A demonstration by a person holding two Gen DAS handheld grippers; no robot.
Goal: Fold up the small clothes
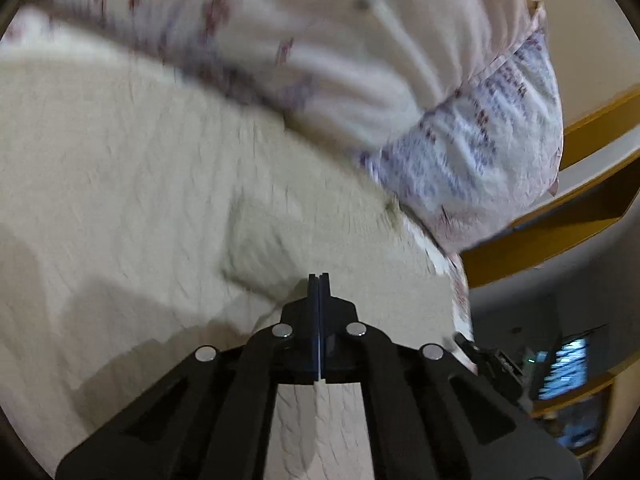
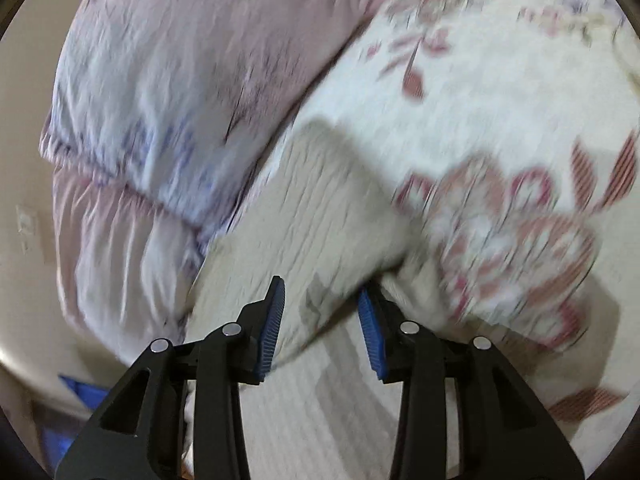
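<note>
A cream knitted garment point(image 1: 160, 200) lies spread on the bed and fills most of the left wrist view. My left gripper point(image 1: 319, 278) is shut, jaws flat together, its tips at a raised fold of that garment; no cloth shows between the pads. In the right wrist view the same cream garment point(image 2: 320, 200) lies folded over on a floral bed cover point(image 2: 500, 120). My right gripper point(image 2: 320, 288) stands partly open over it. A thick fold of the knit sits between the blue pads point(image 2: 272, 320), and they do not clearly press on it. Both views are blurred.
A pink and lavender pillow point(image 1: 460, 140) point(image 2: 160, 100) lies right behind the garment. A yellow wooden bed frame point(image 1: 580, 216) runs along the right edge of the left wrist view. Something blue point(image 2: 80, 392) lies on the floor beside the bed.
</note>
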